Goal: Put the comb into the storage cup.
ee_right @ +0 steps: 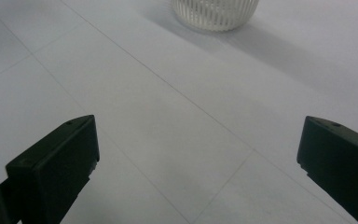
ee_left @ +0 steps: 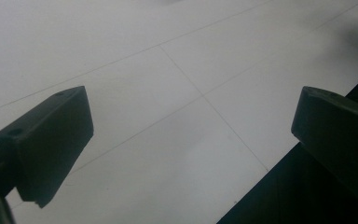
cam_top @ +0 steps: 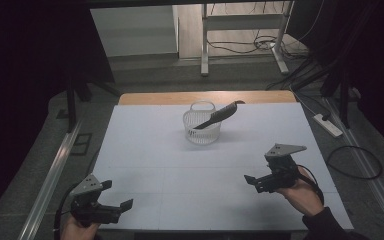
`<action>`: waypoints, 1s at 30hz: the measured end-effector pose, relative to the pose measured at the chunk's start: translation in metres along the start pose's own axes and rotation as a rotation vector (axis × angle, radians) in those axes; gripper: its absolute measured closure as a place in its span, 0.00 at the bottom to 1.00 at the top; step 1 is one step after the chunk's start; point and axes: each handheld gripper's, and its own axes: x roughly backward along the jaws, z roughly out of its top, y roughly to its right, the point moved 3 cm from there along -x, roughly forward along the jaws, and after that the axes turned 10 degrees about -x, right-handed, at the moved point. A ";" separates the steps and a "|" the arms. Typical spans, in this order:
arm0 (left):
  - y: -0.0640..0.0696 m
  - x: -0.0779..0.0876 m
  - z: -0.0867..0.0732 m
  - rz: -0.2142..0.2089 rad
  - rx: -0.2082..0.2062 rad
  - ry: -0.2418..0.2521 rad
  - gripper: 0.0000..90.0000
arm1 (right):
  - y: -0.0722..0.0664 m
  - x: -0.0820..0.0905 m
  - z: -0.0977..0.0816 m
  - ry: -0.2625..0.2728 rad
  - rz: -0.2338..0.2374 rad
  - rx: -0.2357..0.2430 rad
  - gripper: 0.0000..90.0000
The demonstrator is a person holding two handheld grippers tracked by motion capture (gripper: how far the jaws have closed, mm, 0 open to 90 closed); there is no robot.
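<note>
comb [cam_top: 220, 115] leans in the white basket [cam_top: 202, 131]; both grippers, left [cam_top: 114, 198] and right [cam_top: 258, 176], gape, well apart on the bare table [cam_top: 180, 170].

A white sheet [cam_top: 155, 170] scored with thin seams covers the table, leaving a strip of bare wooden tabletop [cam_top: 180, 97] along the far edge. Beyond it stand the white metal legs of a frame [cam_top: 205, 45] amid black cables [cam_top: 245, 45]. A white power strip [cam_top: 328, 125], probably, lies on the grey floor beside the right edge.
</note>
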 end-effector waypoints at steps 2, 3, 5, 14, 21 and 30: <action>0.000 0.000 0.000 0.000 0.000 0.000 0.00 | 0.001 0.002 -0.003 -0.003 -0.005 -0.002 0.00; 0.000 0.000 0.000 0.000 0.001 0.000 0.00 | 0.001 0.003 -0.003 -0.004 -0.007 -0.003 0.00; 0.000 0.000 0.000 0.001 0.002 0.000 0.00 | 0.002 0.004 -0.006 -0.008 -0.011 -0.006 0.00; 0.000 0.000 0.000 0.001 0.003 0.001 0.00 | 0.004 0.012 -0.015 -0.011 -0.023 -0.011 0.00; 0.000 0.000 0.000 0.001 0.004 0.001 0.00 | 0.007 0.018 -0.022 -0.013 -0.037 -0.017 0.00; 0.000 0.000 0.000 0.001 0.004 0.001 0.00 | 0.014 0.029 -0.031 -0.003 -0.054 -0.039 0.00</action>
